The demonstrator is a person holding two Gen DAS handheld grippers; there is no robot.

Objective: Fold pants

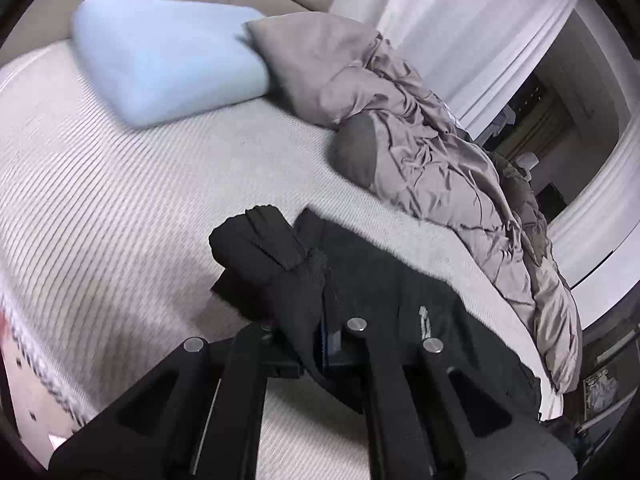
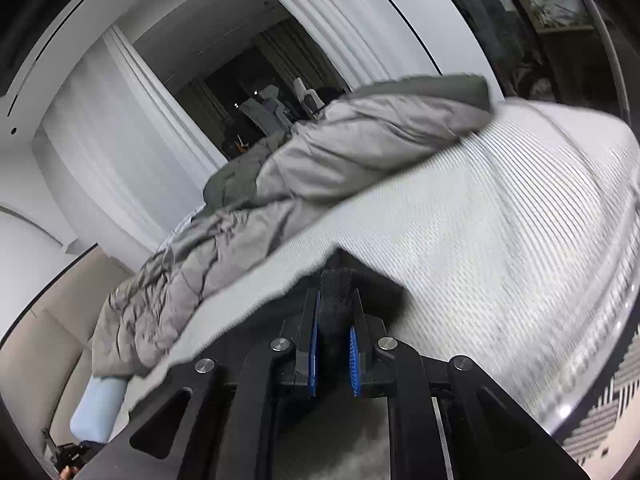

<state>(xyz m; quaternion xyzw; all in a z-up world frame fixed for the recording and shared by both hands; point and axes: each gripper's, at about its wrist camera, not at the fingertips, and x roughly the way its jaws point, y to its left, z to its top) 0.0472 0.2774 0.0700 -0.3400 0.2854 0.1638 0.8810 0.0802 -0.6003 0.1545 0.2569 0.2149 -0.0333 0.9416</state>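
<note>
The left gripper (image 1: pixel 326 340) pinches a bunch of the black pants (image 1: pixel 360 280), which lie on the white bed (image 1: pixel 120 200) near a gray blanket (image 1: pixel 420 152), and the right gripper (image 2: pixel 334 320) squeezes another bit of them.

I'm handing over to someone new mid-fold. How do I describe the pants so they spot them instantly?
Start at the bed with its pale ribbed cover; a blue pillow lies at the head and a grey duvet is bunched along one side. The pants are on the cover beside the duvet, gripped by the left claw. They are the only black fabric on the bed.
</note>
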